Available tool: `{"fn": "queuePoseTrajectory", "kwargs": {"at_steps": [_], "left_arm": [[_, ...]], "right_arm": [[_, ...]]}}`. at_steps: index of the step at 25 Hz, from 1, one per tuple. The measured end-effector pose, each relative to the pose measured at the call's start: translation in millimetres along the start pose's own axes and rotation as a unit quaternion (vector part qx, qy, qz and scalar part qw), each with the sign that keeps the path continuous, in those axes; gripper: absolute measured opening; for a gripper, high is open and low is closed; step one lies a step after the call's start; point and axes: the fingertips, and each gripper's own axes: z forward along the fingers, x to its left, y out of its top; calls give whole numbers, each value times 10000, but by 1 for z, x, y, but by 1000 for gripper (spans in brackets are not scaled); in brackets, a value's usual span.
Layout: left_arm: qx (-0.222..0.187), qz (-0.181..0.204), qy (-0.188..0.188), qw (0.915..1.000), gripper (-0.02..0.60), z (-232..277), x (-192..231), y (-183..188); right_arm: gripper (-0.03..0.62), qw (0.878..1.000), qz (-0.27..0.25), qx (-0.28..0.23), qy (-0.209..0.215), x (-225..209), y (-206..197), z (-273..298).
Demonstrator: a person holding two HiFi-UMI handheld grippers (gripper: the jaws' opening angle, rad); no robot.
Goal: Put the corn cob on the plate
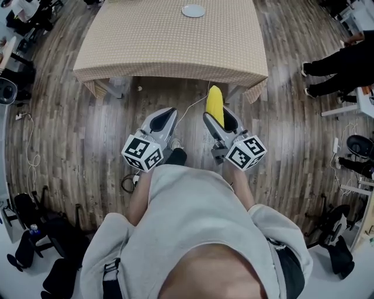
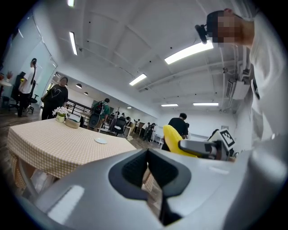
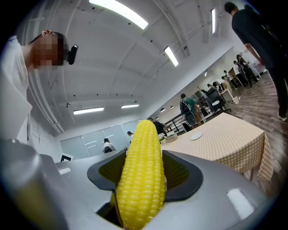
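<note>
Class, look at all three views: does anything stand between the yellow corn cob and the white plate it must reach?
Nothing visible does. The yellow corn cob, gripped by the right gripper, faces only wooden floor and bare checked tablecloth before the white plate.

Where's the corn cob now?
Head view, right of centre: the corn cob is clamped in the right gripper, above the floor, short of the table bearing the plate.

A table under a beige checked cloth stands on a plank floor, a white cable nearby.
</note>
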Motion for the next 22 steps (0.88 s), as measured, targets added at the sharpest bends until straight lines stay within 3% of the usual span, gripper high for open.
{"fn": "queuePoseTrajectory", "kwargs": {"at_steps": [12, 22], "left_arm": [[-17, 21, -365, 9993, 8, 42, 98, 44], [138, -57, -537, 9984, 8, 67, 111, 37]], "right_arm": [[257, 9993, -139, -113, -334, -20, 29, 102], [258, 9981, -89, -195, -577, -46, 33, 112]]}}
